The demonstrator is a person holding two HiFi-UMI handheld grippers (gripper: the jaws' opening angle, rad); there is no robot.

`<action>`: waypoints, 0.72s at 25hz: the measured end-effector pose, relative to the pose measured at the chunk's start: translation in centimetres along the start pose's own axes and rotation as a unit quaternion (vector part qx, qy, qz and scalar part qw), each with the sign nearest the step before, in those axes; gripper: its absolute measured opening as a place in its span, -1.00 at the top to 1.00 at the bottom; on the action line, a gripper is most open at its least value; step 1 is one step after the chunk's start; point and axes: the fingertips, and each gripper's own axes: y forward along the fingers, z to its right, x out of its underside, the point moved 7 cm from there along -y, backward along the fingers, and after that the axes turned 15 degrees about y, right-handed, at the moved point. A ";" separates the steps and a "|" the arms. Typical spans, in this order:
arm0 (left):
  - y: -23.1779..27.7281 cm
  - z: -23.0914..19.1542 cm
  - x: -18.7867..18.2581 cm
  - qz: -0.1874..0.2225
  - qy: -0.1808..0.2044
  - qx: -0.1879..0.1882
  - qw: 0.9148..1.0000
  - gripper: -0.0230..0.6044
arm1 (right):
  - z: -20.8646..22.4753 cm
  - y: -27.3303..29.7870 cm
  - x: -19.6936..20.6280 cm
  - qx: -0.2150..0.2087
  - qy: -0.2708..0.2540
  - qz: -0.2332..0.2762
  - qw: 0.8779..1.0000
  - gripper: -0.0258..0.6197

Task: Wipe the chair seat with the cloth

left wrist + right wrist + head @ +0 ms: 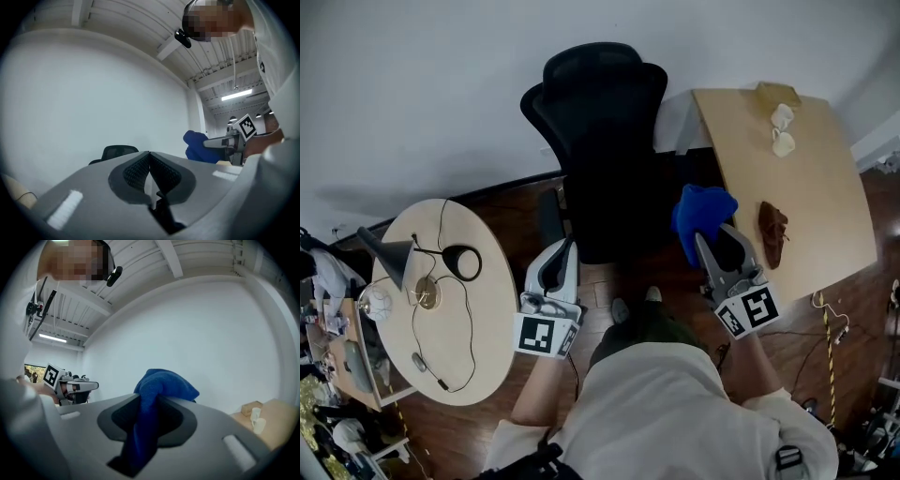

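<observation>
Cloth (164, 383): blue, likely soft, light and limp. One fold is pinched between right gripper (717, 236) jaws, the rest bunched beyond them. Chair seat (614, 220) lies ahead, left of them. Left gripper (150, 176): jaws together, empty.

Soft, even indoor light; gripper views fisheye-warped with dark corners, perhaps slightly blurred.

The cloth (703, 214) is bright blue, the chair (602, 131) black, the desk (825, 216) pale wood, the floor (511, 211) dark brown
</observation>
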 end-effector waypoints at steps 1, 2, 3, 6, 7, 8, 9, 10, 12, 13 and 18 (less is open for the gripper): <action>1.5 -0.5 0.8 -0.006 -0.003 0.006 1.000 0.93 | 1.3 1.5 0.4 0.001 0.006 -0.007 1.000 0.62; 3.0 -1.0 1.7 -0.013 -0.003 0.005 1.000 0.93 | 2.7 3.0 0.8 0.001 0.012 -0.015 1.000 0.62; 4.3 -1.5 2.8 -0.022 -0.003 0.000 1.000 0.93 | 4.2 4.5 1.4 0.002 0.018 -0.024 1.000 0.62; 9.3 -3.5 8.6 -0.055 -0.004 -0.020 0.998 0.93 | 9.8 9.9 4.3 0.002 0.029 -0.048 0.998 0.62; 11.2 -3.9 11.5 -0.065 -0.003 -0.026 0.998 0.92 | 12.2 11.8 6.0 0.001 0.029 -0.054 0.998 0.62; 13.0 -3.9 14.9 -0.073 -0.002 -0.032 0.997 0.90 | 14.8 13.4 8.1 0.000 0.029 -0.060 0.998 0.62; 14.2 -3.5 18.7 -0.084 -0.002 -0.036 0.996 0.89 | 17.3 14.5 10.9 0.000 0.034 -0.067 0.997 0.62; 14.6 -2.7 22.7 -0.100 -0.006 -0.036 0.994 0.88 | 19.5 14.9 14.6 0.004 0.045 -0.075 0.996 0.62; 13.5 -0.1 31.0 -0.137 -0.024 -0.020 0.990 0.85 | 22.7 14.0 23.9 0.022 0.081 -0.095 0.992 0.62; 12.7 1.3 35.1 -0.149 -0.031 -0.009 0.988 0.85 | 24.1 13.3 28.8 0.031 0.094 -0.104 0.990 0.62; 9.6 5.3 50.1 -0.214 -0.028 0.013 0.976 0.85 | 29.0 12.8 45.8 0.039 0.117 -0.121 0.985 0.62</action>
